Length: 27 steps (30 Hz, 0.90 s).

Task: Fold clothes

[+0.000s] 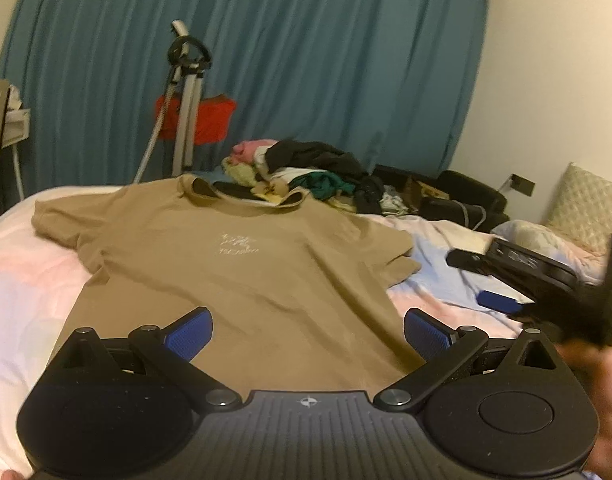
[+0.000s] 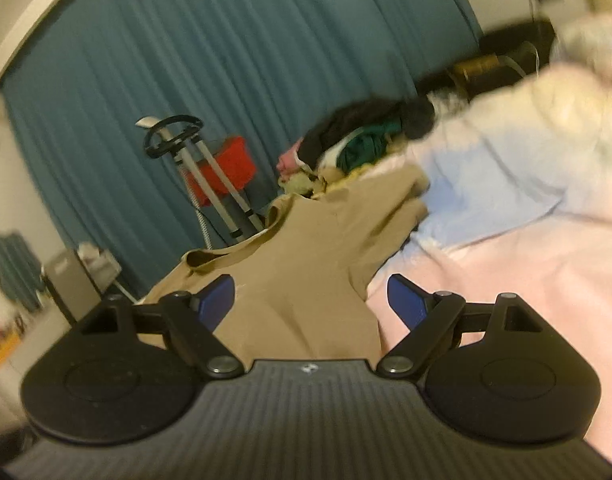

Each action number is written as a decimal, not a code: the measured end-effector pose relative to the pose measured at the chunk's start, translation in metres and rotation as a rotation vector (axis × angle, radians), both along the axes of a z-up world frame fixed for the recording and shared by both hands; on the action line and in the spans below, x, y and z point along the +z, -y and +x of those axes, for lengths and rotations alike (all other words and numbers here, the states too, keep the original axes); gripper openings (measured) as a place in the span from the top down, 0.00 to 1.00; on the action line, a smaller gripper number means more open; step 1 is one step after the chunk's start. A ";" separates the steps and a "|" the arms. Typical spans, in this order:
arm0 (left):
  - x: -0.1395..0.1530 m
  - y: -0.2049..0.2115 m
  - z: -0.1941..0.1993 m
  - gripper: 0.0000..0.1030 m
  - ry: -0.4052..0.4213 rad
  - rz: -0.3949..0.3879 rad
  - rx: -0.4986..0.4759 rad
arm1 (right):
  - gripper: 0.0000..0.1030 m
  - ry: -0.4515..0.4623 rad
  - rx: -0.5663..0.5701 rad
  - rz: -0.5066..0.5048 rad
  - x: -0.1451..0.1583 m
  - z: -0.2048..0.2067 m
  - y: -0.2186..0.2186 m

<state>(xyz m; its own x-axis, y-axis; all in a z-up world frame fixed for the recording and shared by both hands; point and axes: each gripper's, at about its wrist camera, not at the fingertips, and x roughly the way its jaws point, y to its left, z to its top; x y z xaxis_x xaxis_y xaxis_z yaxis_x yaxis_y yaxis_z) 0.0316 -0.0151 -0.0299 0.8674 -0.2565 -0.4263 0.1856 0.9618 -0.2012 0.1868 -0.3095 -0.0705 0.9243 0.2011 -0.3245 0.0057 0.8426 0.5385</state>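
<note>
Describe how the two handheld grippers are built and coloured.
Both match: the left gripper and right gripper have matte black bodies with ribbed centres, round side discs, silver pivot bolts, a small compass-like mark, and black linkage arms ending in blue textured pads.

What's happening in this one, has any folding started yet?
Not yet. A tan t-shirt lies spread out front side up on the bed, unfolded, with its collar toward a pile of clothes further back. A person holds two grippers over its near hem. The left hand-held gripper is open above the shirt's lower middle, gripping nothing. The right hand-held gripper is also open, over the shirt's right edge where it meets the pink bedding. That view is blurred.
</note>
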 end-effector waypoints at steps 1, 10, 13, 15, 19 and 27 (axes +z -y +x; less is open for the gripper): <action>-0.003 -0.002 0.002 0.00 -0.009 -0.006 0.013 | 0.17 -0.017 0.005 0.026 -0.008 0.017 0.006; -0.031 -0.008 0.033 0.00 -0.084 -0.027 0.091 | 0.17 -0.094 0.051 0.316 -0.069 0.129 0.045; -0.040 -0.006 0.047 0.00 -0.110 -0.045 0.101 | 0.18 -0.097 0.039 0.346 -0.089 0.160 0.051; -0.046 -0.005 0.055 0.00 -0.127 -0.056 0.108 | 0.25 -0.089 0.032 0.359 -0.101 0.179 0.054; -0.059 -0.004 0.073 0.00 -0.176 -0.092 0.123 | 0.26 -0.023 0.036 0.352 -0.108 0.206 0.055; -0.081 -0.014 0.100 0.00 -0.267 -0.173 0.169 | 0.40 0.047 -0.057 0.354 -0.112 0.256 0.056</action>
